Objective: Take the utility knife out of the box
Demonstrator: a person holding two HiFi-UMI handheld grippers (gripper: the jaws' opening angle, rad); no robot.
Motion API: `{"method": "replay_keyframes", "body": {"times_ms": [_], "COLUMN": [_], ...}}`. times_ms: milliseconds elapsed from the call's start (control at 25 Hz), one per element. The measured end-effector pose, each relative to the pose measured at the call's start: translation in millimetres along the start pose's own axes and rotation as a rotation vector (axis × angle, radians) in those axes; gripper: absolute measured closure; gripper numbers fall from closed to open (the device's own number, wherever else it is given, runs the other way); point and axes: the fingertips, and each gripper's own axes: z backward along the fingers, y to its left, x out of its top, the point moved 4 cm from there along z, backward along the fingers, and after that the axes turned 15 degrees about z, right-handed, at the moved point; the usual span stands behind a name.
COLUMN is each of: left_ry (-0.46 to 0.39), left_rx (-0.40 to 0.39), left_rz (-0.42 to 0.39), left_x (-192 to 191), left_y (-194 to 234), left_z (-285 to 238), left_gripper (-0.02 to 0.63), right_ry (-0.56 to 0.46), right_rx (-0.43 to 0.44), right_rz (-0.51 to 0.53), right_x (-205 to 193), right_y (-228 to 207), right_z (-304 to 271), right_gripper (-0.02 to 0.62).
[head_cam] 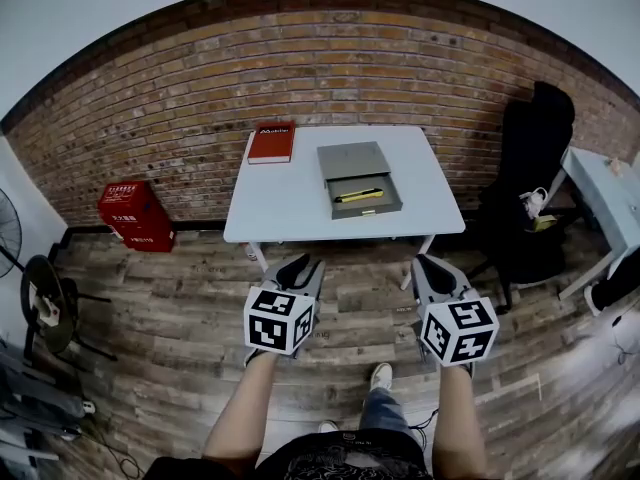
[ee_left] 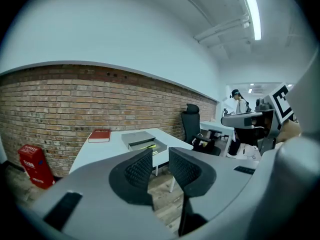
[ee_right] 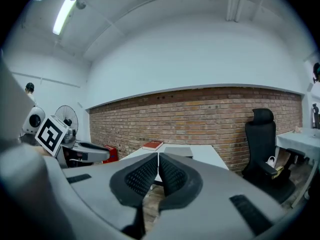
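Step closer, since both grippers are well short of the table: the left gripper has its jaws apart and empty, the right gripper has its jaws together, and the yellow utility knife lies in the open box toward the table's far edge.

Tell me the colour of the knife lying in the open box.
The utility knife is yellow; it shows clearest in the head view.

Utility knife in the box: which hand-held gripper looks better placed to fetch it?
Left, probably: both are about equally far from the utility knife, but the left hand-held gripper has open jaws and the right hand-held gripper shut ones.
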Motion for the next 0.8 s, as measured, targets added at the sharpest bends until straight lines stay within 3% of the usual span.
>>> {"method": "replay_keyframes", "body": {"times_ms": [320, 400, 800], "left_ry": [-0.004, -0.004, -0.008], "left_rx": [0.083, 0.101, 0.169], "left_rz": [0.065, 0.067, 0.059], "left_x": [17, 28, 60], "left_y": [24, 24, 5], "left_z": [-46, -63, -139], "left_gripper": [0.483, 0.449, 0.431], "right_ry": [0.011, 0.011, -0.007], "right_rx": [0.048, 0.062, 0.138], "right_rz": [0.020, 0.024, 0.013], "right_x": [-5, -4, -5], "right_y": [-37, -53, -131], "right_z": [-59, -73, -129], "right_gripper": [0.574, 0.574, 0.574]}}
